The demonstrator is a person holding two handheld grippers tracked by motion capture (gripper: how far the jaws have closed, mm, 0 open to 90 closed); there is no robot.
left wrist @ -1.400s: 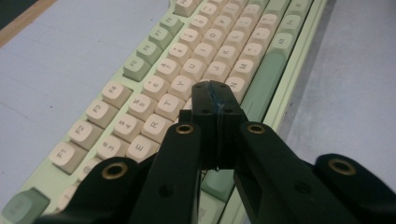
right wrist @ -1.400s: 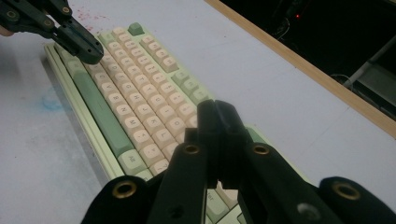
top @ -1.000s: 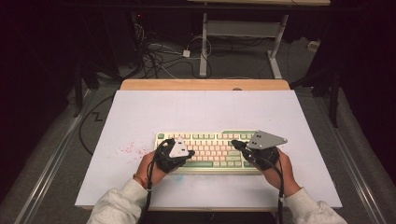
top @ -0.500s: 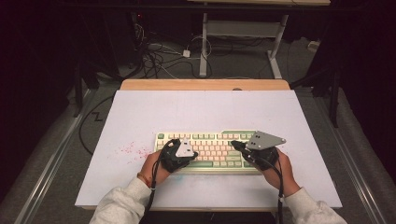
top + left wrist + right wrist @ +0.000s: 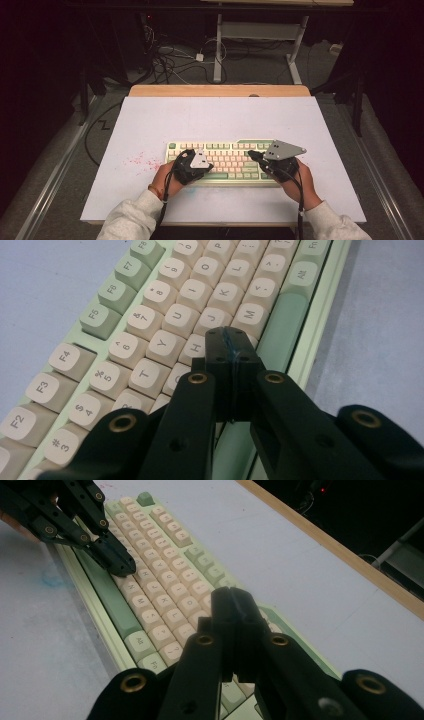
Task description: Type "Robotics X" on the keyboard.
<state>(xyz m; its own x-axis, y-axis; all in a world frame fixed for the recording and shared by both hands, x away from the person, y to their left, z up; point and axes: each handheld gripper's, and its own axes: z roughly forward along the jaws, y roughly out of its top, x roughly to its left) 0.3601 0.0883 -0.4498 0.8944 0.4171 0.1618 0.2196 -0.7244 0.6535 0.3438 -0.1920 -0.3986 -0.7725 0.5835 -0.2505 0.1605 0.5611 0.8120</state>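
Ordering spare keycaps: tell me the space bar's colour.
Sage green space bar, darker than the cream letter keys; clearest in the left gripper view.

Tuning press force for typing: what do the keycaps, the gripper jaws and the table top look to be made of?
Keycaps on the keyboard: likely matte moulded plastic, cream and green, with printed legends and soft rounded edges. Left gripper and right gripper, both shut: black, hard, faintly glossy, probably plastic with brass-coloured pivot fittings. Table top: pale matte sheet, red-speckled, over a wood-looking far edge.

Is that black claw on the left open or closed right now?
Closed. In the left gripper view, the left gripper has its two fingers pressed flat together with no gap, above the keyboard.
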